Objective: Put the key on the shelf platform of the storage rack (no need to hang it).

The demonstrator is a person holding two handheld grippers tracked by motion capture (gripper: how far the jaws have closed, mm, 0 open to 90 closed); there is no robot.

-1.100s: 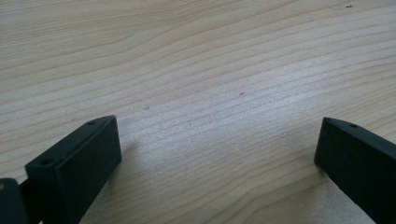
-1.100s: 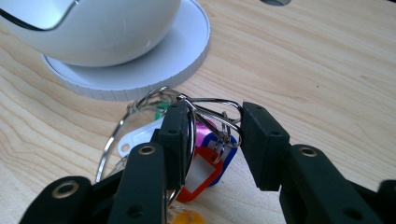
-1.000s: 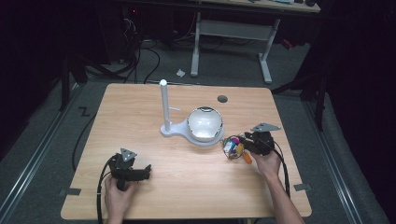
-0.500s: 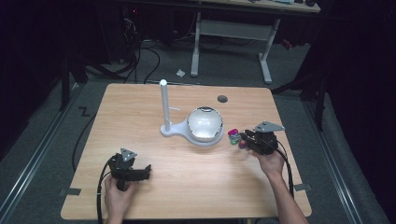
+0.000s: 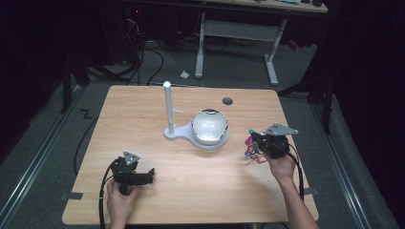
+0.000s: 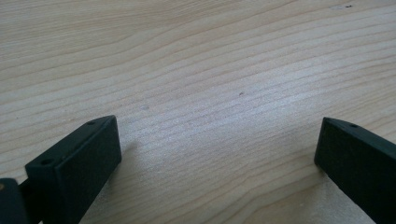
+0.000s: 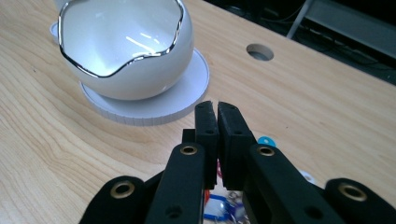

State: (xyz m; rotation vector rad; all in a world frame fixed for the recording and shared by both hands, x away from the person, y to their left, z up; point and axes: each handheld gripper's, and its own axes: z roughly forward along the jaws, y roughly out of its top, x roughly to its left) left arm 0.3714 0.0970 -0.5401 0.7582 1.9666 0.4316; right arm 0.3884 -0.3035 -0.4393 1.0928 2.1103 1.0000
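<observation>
My right hand-held gripper (image 7: 217, 105) has just pinched shut on the bunch of coloured key tags (image 5: 252, 148); light, loose, jangly, best held by its ring; left hand-held gripper (image 6: 217, 154) gapes wide over the table (image 6: 210, 70).

The white bowl (image 5: 209, 127), rimmed in silver with a wavy edge, sits on a round white base (image 7: 154, 105) near the middle of the wooden table (image 5: 143, 109); left of the bowl a white post (image 5: 168, 105) stands upright. Behind the bowl, towards the far edge, a round hole (image 5: 228, 101) pierces the tabletop; beyond the bowl, off the table, a desk frame (image 5: 236, 33) stands on the grey floor (image 5: 43, 157).
</observation>
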